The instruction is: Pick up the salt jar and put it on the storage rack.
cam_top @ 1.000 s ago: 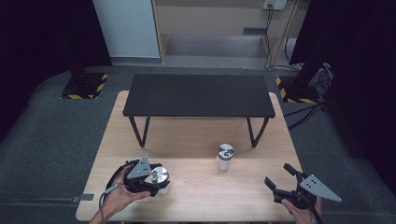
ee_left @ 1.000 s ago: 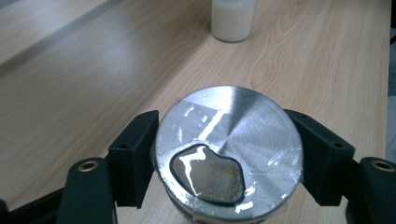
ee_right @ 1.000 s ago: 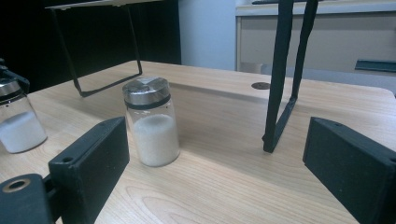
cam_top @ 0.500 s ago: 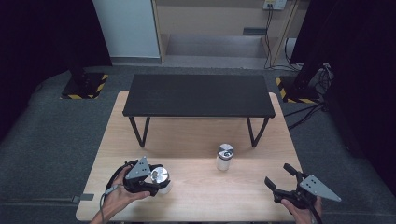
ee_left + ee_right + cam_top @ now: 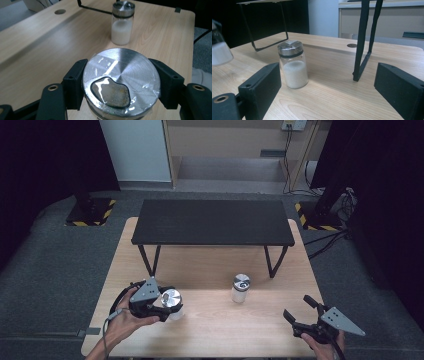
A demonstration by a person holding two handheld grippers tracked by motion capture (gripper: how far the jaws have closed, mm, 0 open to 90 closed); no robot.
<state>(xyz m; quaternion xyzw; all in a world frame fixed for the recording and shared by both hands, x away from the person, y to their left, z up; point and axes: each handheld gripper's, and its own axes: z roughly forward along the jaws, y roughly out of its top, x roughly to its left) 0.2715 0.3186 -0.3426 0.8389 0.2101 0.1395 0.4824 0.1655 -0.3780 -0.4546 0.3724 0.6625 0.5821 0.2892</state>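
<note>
Left gripper view: the held jar (image 5: 121, 83) sits clamped between the left gripper's (image 5: 121, 85) pads just under its steel lid, near the table's (image 5: 210, 330) front left. A second jar (image 5: 240, 288) with white powder stands mid-table, well apart, in front of the black shelf (image 5: 212, 222). The right gripper (image 5: 302, 313) hovers at front right, jaws wide, empty. Judged step: lifting the gripped jar. Next move calls for a steady, upright carry.
</note>
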